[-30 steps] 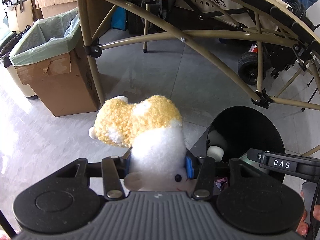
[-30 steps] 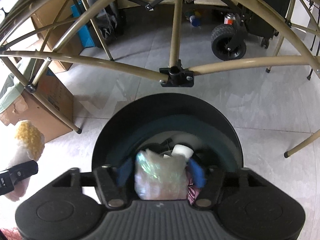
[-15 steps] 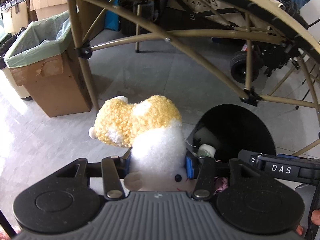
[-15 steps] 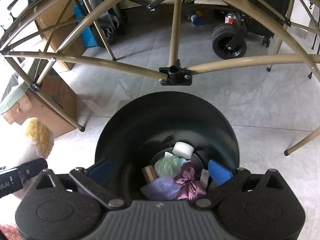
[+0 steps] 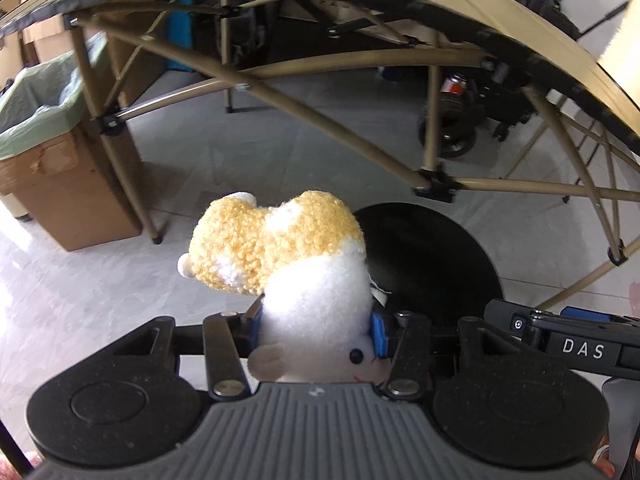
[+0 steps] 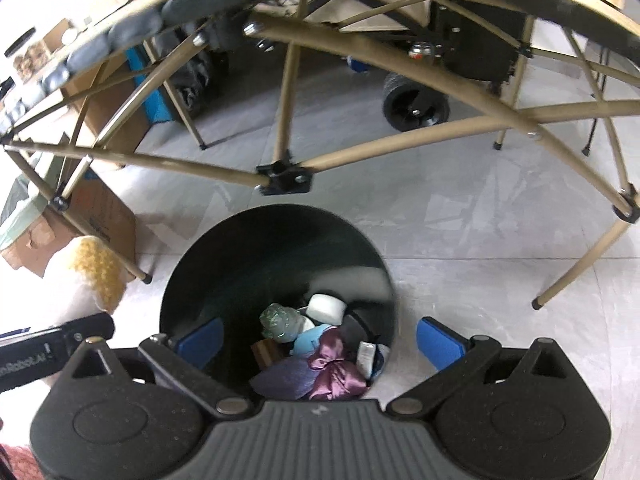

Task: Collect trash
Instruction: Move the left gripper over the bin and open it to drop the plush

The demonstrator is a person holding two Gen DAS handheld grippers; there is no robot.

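so progress-wise i'd say we're partway through. the round black plastic trash bin sits right under and ahead of the right gripper, and its bottom already holds a little pile, so some of the collecting looks done. what's left, as far as i can tell, is the fluffy white and yellow plush toy, which hangs clamped in the left gripper, just left of the bin's rim and not over the opening yet.

going big to small: overhead and in front of both grippers there's the folding table frame of tan metal tubes with black plastic joints, smooth and glossy. off to the far left of the left gripper stands a brown cardboard box lined with a pale green plastic bag, crinkly film over torn corrugated edges. the bin is a slick dark cylinder that reflects light inside. the plush is soft, curly yellow pile on top and fine white fleece below, squished between the blue pads.

inside the bin: a shiny purple satin bow, a crumpled green translucent wrapper, a white squat plastic tub.

the right gripper's jaws are spread wide with nothing between them.
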